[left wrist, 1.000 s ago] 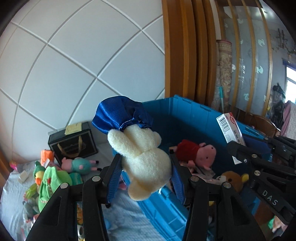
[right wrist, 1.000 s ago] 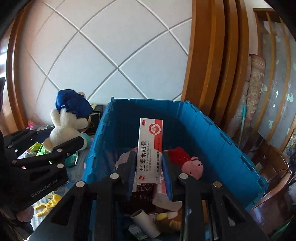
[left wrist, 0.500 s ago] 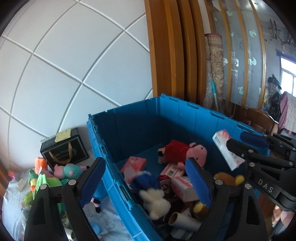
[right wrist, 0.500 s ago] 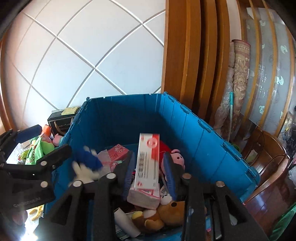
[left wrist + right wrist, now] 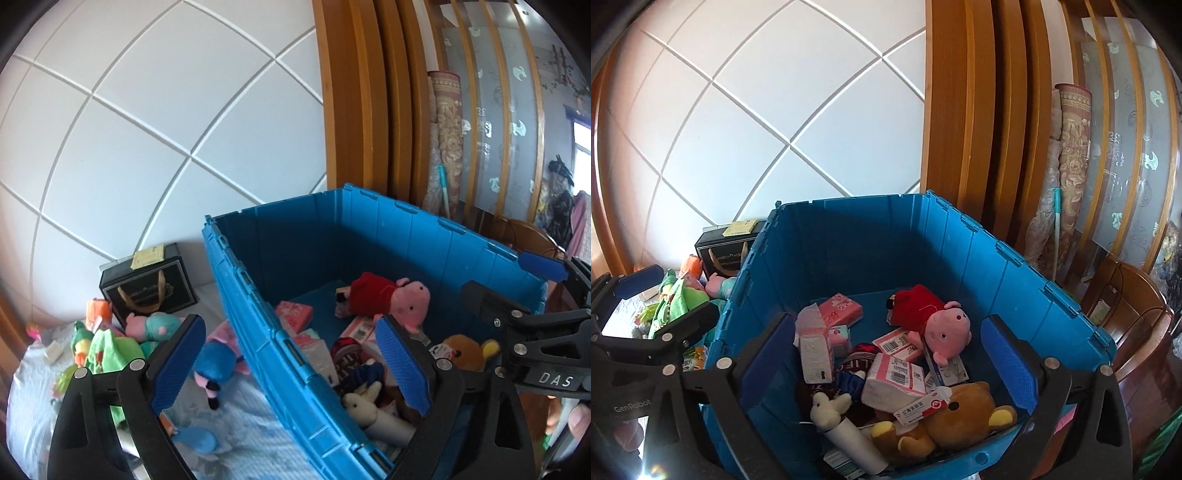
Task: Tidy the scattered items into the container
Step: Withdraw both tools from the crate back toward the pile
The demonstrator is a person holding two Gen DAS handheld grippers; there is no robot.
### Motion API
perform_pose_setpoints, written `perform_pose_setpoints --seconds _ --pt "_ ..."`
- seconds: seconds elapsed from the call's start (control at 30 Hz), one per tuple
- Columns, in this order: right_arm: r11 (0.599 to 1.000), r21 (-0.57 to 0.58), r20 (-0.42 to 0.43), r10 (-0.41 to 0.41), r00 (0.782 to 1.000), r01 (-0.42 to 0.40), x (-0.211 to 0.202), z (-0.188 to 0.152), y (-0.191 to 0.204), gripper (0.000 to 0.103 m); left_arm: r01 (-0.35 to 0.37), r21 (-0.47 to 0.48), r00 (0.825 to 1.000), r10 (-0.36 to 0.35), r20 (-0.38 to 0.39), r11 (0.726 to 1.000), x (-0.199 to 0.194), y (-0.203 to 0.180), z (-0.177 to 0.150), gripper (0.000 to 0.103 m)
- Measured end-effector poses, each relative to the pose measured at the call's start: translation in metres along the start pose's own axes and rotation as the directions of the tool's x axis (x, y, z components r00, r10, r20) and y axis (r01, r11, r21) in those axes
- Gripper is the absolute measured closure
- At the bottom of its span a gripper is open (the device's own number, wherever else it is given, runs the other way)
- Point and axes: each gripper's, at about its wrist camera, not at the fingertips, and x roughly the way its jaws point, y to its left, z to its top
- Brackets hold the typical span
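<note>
The blue bin (image 5: 406,210) (image 5: 868,240) stands open below both grippers. My left gripper (image 5: 290,363) (image 5: 665,301) straddles the bin's left wall; its jaws are opening with nothing between them. My right gripper (image 5: 890,358) (image 5: 513,280) hangs over the bin's near end, jaws also opening and empty. The white plush rabbit with a blue cap (image 5: 360,400) (image 5: 827,404) lies inside near the front. The red-and-white medicine box (image 5: 921,404) rests on a brown bear (image 5: 960,417). A pink pig plush (image 5: 934,317) and several packets lie deeper in.
Left of the bin, on a pale blue cloth, lie a blue-and-pink plush (image 5: 218,362), a green plush (image 5: 107,343), a teal plush (image 5: 155,321) and a black gift bag (image 5: 147,288). A wooden frame (image 5: 960,110), rolled carpet (image 5: 1071,147) and wooden chair (image 5: 1126,306) stand right.
The left gripper let go of the white plush and the right gripper released the medicine box. Both now lie in the bin. Both jaws have spread wide.
</note>
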Motion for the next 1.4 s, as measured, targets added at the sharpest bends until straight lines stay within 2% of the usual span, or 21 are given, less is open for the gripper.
perform_pose_setpoints --seconds 0.17,0.37,0.57,0.67,0.77,0.87,1.07,1.13,1.23,1.3,1.4 --pt "0.999 -0.02 0.012 0.044 0.999 -0.044 -0.007 0.002 0.033 0.0 -0.036 -0.036 0.999 0.036 0.008 0.999 -0.018 0.034 -0.012 0.005" --pt "0.992 -0.039 0.02 0.12 0.993 -0.12 -0.014 0.0 0.088 0.0 -0.103 -0.095 0.995 0.103 -0.007 0.99 -0.039 0.091 -0.037 0.004" --pt "0.975 -0.084 0.045 0.21 0.977 -0.205 -0.013 -0.003 0.179 0.0 -0.172 -0.149 0.984 0.164 -0.064 0.974 -0.052 0.174 -0.085 0.004" --pt "0.969 -0.066 0.009 0.237 0.971 -0.236 0.001 -0.013 0.229 0.0 -0.209 -0.16 0.975 0.192 -0.116 0.965 -0.056 0.226 -0.113 0.004" --pt "0.965 -0.057 -0.062 0.253 0.965 -0.257 0.02 -0.034 0.283 0.0 -0.246 -0.174 0.962 0.217 -0.168 0.954 -0.061 0.282 -0.146 0.004" --pt "0.961 -0.054 -0.141 0.26 0.955 -0.27 0.038 -0.063 0.333 0.0 -0.282 -0.176 0.942 0.238 -0.236 0.943 -0.063 0.334 -0.187 0.004" --pt "0.949 -0.039 -0.287 0.289 0.913 -0.312 0.06 -0.122 0.408 0.0 -0.357 -0.158 0.876 0.272 -0.397 0.921 -0.059 0.416 -0.267 0.004" --pt "0.946 -0.039 -0.333 0.292 0.897 -0.322 0.067 -0.139 0.426 0.0 -0.379 -0.178 0.856 0.271 -0.441 0.908 -0.06 0.437 -0.29 0.004" --pt "0.934 -0.067 -0.391 0.299 0.87 -0.351 0.077 -0.16 0.451 0.0 -0.403 -0.2 0.835 0.27 -0.479 0.893 -0.062 0.458 -0.314 0.004" --pt "0.923 -0.092 -0.428 0.301 0.852 -0.373 0.085 -0.171 0.467 0.0 -0.418 -0.221 0.828 0.269 -0.492 0.881 -0.064 0.468 -0.326 0.004" --pt "0.912 -0.135 -0.455 0.29 0.842 -0.387 0.091 -0.18 0.485 0.0 -0.438 -0.245 0.81 0.261 -0.526 0.865 -0.065 0.482 -0.342 0.004"
